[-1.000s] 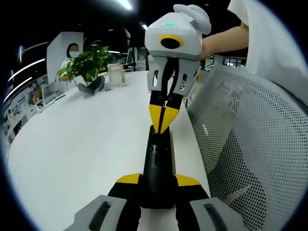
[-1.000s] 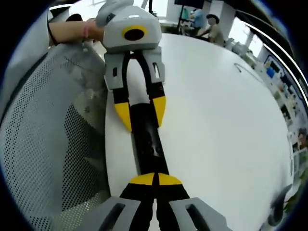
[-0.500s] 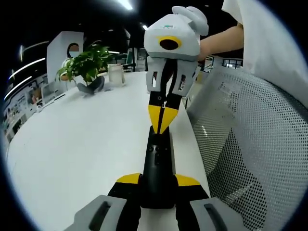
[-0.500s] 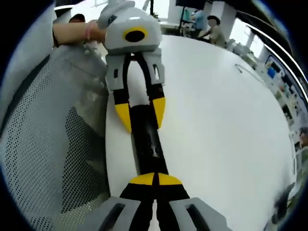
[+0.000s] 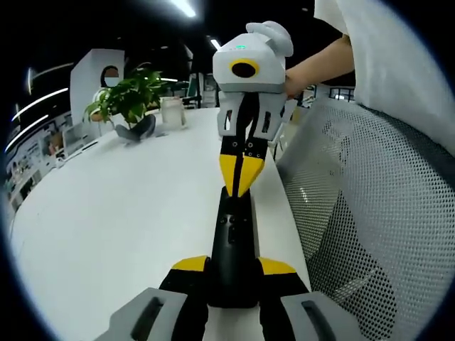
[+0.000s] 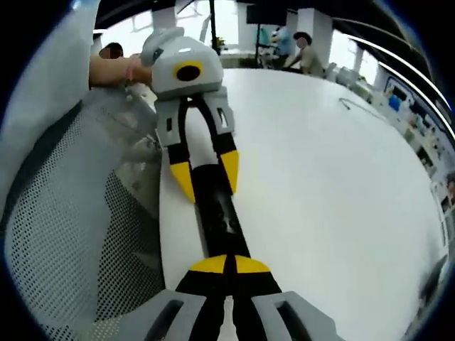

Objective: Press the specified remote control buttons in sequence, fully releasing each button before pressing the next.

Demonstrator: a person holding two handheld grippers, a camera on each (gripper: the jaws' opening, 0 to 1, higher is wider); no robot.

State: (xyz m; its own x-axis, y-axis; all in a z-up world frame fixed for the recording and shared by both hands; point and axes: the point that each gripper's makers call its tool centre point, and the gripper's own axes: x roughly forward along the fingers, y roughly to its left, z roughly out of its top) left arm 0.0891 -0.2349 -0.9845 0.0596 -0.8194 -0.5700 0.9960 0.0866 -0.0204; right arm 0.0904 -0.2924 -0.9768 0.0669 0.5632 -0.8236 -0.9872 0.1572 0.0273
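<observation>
Since the earlier frame, the right gripper [image 5: 242,177] has lifted slightly, its closed tips above the remote control [image 5: 234,245]. Left gripper [image 5: 234,273] clamps the remote's near end on the white table [image 5: 106,220].

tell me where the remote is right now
The black remote lies on the white table near its edge beside the mesh chair, gripped at one end by the left hand-held gripper.
</observation>
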